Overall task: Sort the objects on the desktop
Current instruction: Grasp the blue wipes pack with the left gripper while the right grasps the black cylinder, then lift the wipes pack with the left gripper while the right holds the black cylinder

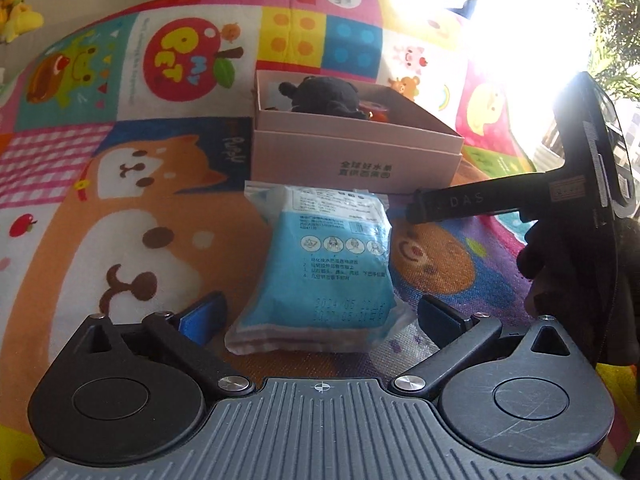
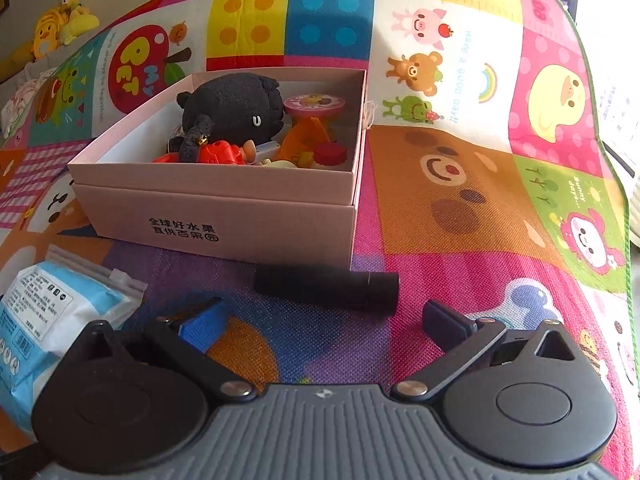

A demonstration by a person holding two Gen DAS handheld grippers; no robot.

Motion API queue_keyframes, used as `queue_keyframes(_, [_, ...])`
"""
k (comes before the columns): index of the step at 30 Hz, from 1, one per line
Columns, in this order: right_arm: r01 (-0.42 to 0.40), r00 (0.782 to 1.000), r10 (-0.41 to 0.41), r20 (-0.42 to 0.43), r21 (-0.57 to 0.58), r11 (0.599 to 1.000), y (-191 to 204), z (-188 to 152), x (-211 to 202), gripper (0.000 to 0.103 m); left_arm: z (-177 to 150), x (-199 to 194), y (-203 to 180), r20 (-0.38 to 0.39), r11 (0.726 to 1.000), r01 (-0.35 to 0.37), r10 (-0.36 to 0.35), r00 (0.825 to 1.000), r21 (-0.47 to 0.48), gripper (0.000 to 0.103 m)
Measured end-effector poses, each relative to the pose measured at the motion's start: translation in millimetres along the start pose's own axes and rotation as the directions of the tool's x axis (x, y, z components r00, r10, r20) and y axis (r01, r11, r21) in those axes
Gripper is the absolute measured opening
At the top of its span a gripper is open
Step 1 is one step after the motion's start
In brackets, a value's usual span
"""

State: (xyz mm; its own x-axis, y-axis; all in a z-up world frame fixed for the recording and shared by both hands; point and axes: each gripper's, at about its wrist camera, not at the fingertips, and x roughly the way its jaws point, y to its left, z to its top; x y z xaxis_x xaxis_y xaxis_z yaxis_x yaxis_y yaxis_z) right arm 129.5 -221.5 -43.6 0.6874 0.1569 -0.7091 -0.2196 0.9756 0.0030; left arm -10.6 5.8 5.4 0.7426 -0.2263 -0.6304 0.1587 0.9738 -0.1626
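Playmat carries black cylinder lying crosswise before box

In the left wrist view the pink box shows only the top of the black plush toy above its near wall, and glare from the window washes out the play mat behind and to the right of the box. In the right wrist view the blue mask packet, left of the box, is cut off by the picture's left edge and partly covered by the gripper body. Under the plush toy, the small red and orange toys overlap too much to name.
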Motion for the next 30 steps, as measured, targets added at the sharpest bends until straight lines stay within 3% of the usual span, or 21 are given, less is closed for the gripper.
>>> queue_keyframes(1, [0.004, 1.000, -0.004, 0.004, 0.000, 1.000, 1.7, 0.8, 0.8, 0.102, 0.1, 0.0, 0.1, 0.001, 1.000, 0.002, -0.002, 1.000, -0.002, 0.103])
queue_keyframes(5, [-0.010, 0.999, 0.012, 0.031, -0.036, 0.999, 8.3, -0.6, -6.6, 0.077, -0.3, -0.3, 1.1, 0.003, 1.000, 0.011, -0.011, 1.000, -0.009, 0.103])
queue_keyframes(6, [-0.017, 0.999, 0.019, 0.034, -0.052, 0.999, 10.0, -2.4, -10.9, 0.075, -0.3, -0.3, 1.4, 0.003, 1.000, 0.013, -0.013, 1.000, -0.011, 0.103])
queue_keyframes(15, [-0.082, 0.995, 0.088, 0.036, -0.149, 0.985, 7.9, -45.6, -64.5, 0.075, -0.9, 0.1, 0.8, 0.000, 1.000, 0.009, -0.009, 1.000, -0.008, 0.103])
queue_keyframes(20, [-0.074, 0.996, 0.080, 0.046, -0.133, 0.988, -3.4, -74.0, -85.6, 0.075, 0.2, 0.9, 1.4, -0.010, 1.000, 0.013, -0.013, 1.000, -0.014, 0.103])
queue_keyframes(26, [-0.067, 0.994, 0.078, 0.077, -0.135, 0.989, -2.8, -83.8, -92.3, 0.075, 7.7, -2.6, -1.1, -0.008, 0.999, 0.013, -0.014, 1.000, -0.049, 0.103])
queue_keyframes(28, [-0.071, 0.994, 0.082, 0.075, -0.135, 0.988, -2.4, -84.2, -92.1, 0.075, 13.4, -4.2, -5.2, 0.013, 0.999, -0.023, 0.023, 1.000, -0.025, 0.101])
queue_keyframes(30, [-0.072, 0.994, 0.083, 0.076, -0.133, 0.988, -2.3, -84.5, -92.4, 0.075, 19.9, -1.5, -9.5, 0.017, 0.998, -0.056, 0.056, 0.998, 0.006, 0.086])
